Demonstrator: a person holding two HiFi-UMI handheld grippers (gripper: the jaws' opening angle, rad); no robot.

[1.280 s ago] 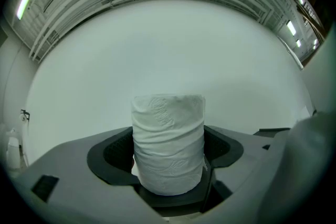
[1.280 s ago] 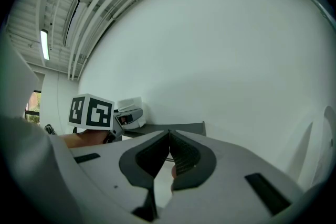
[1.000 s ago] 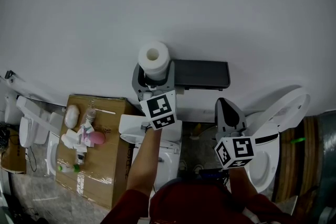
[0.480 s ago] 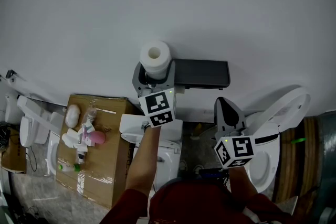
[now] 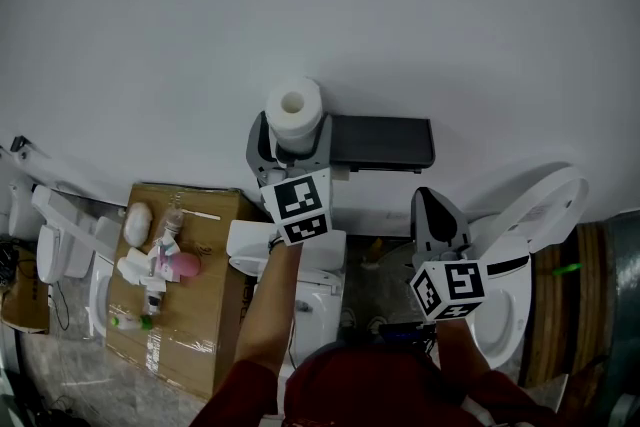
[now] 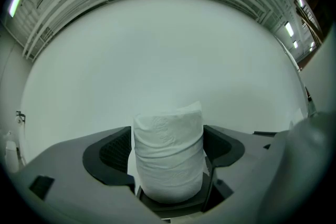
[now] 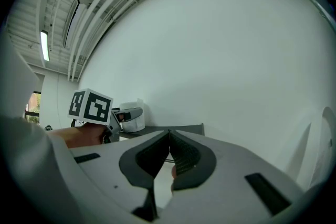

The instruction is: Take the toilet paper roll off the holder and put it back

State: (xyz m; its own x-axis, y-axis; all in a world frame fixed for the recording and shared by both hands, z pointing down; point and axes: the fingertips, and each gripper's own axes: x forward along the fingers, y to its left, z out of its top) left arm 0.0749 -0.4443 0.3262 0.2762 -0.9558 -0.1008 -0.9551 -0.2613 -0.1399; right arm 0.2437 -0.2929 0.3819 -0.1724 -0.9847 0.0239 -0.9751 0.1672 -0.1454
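The white toilet paper roll stands upright between the jaws of my left gripper, which is shut on it. It is just left of the black holder shelf on the white wall. In the left gripper view the roll fills the gap of the left gripper, both pads against its sides. My right gripper hangs lower right, in front of the wall, shut with nothing in it. From the right gripper view the roll and the holder shelf show at left.
A white toilet with its lid raised stands at the lower right. A cardboard box at the lower left carries several toiletries. White fixtures lie at the far left. The wall fills the upper half.
The left gripper with the roll has drifted very slightly to the left. The right gripper has stayed where it was.
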